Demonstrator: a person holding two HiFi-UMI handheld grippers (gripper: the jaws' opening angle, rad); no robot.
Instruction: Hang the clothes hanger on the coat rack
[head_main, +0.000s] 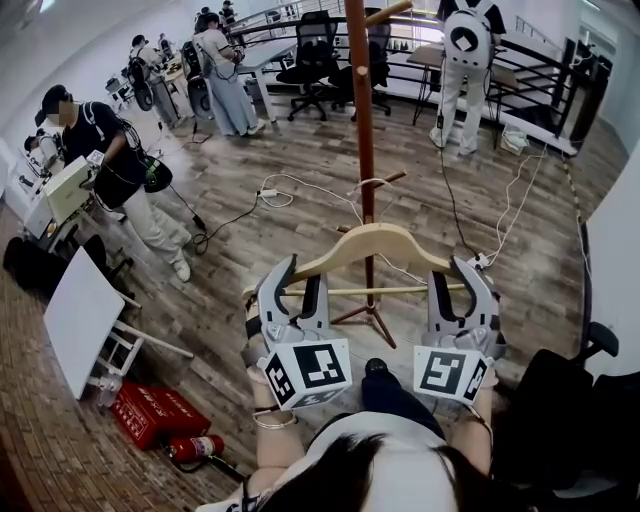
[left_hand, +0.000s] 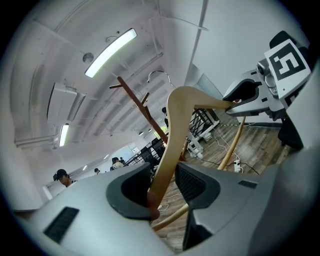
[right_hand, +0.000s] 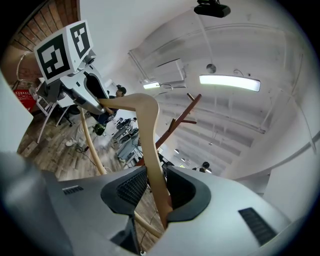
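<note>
I hold a light wooden clothes hanger (head_main: 370, 243) level in front of me, one end in each gripper. My left gripper (head_main: 295, 287) is shut on the hanger's left arm, and my right gripper (head_main: 458, 287) is shut on its right arm. The brown wooden coat rack (head_main: 362, 120) stands just behind the hanger, its pole rising past the hanger's middle. In the left gripper view the hanger (left_hand: 175, 135) runs out from between the left gripper's (left_hand: 162, 192) pads toward the right gripper (left_hand: 260, 95), with the rack (left_hand: 145, 112) beyond. In the right gripper view the hanger (right_hand: 150, 135) sits in the right gripper (right_hand: 155, 192).
Cables (head_main: 300, 190) trail over the wooden floor around the rack's feet (head_main: 372, 315). A white board (head_main: 80, 315), a red box (head_main: 150, 412) and a fire extinguisher (head_main: 195, 447) lie at the left. People (head_main: 120, 165) and office chairs (head_main: 315, 55) stand behind. A black chair (head_main: 575, 400) stands at the right.
</note>
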